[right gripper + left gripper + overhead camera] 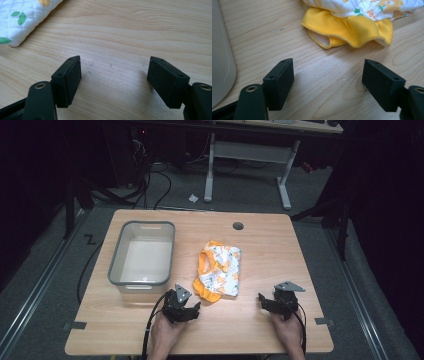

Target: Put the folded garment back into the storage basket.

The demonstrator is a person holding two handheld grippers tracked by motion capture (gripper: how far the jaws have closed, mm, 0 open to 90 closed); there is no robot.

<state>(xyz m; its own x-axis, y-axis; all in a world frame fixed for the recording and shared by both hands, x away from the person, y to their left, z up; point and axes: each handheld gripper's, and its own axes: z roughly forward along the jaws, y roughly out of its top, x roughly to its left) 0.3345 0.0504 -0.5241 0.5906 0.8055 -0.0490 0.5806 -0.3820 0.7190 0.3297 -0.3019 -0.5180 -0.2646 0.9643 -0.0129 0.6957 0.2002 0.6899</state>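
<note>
While both your hands rest near the front edge of the wooden table point(260, 245), the small folded garment point(218, 270) lies between them and a little farther from you, just right of the grey plastic tub point(142, 251) and not touching it. It is a quilted piece of child's clothing, white with a print of orange shapes and green leaves, edged in bright yellow-orange fabric that gathers into ruffles along the side nearest your left gripper point(182, 306). In the left gripper view that ruffled hem point(352, 30) folds open to show a pale lining, and it sits just beyond the jaws, apart from them. Your left gripper stands wide open with only bare wood between its pads. Your right gripper point(280, 302) is likewise spread wide and holds nothing; in the right gripper view a white quilted corner point(23, 18) of the garment lies off to the upper left, well clear of the jaws.
</note>
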